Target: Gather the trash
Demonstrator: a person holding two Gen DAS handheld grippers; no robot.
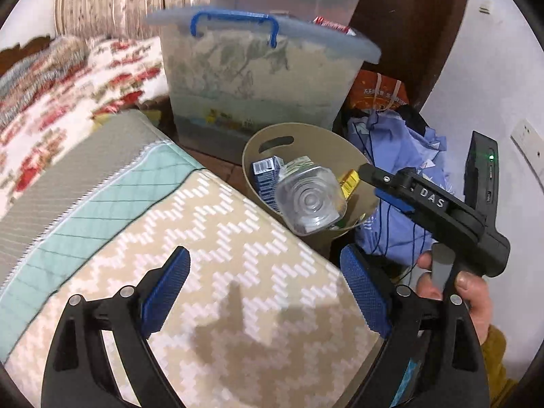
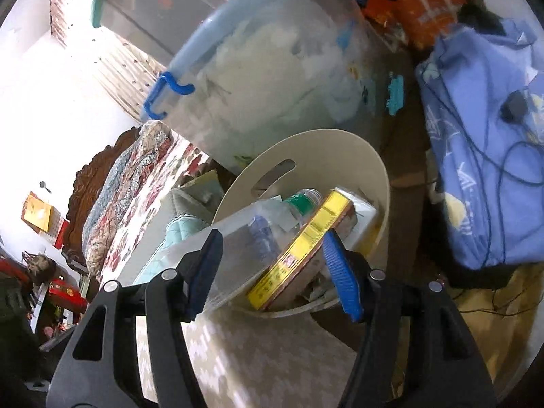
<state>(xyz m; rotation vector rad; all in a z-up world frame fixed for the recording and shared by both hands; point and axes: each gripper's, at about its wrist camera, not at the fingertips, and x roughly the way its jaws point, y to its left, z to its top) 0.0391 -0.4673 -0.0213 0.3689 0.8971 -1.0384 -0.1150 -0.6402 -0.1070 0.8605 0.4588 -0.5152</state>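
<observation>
A beige round bin (image 1: 258, 151) (image 2: 340, 142) stands on the floor beside a bed. A clear plastic bottle (image 1: 307, 197) (image 2: 251, 234) lies in it with a blue carton (image 1: 263, 178) and a yellow box (image 1: 350, 180) (image 2: 299, 248). My left gripper (image 1: 268, 282) hangs open and empty over a beige zigzag-patterned mat (image 1: 238, 244), short of the bin. My right gripper (image 1: 377, 183) (image 2: 273, 267), held by a hand (image 1: 472, 295), is open at the bin's near rim. The bottle and yellow box show between its blue pads (image 2: 340, 272), which press on neither.
A translucent storage box (image 1: 255, 78) (image 2: 272, 68) with blue handles stands behind the bin. A blue cloth bag (image 1: 391, 142) (image 2: 486, 170) with a cord and an orange bag (image 1: 377, 91) lie to the right. A floral blanket (image 1: 68, 102) covers the bed at left.
</observation>
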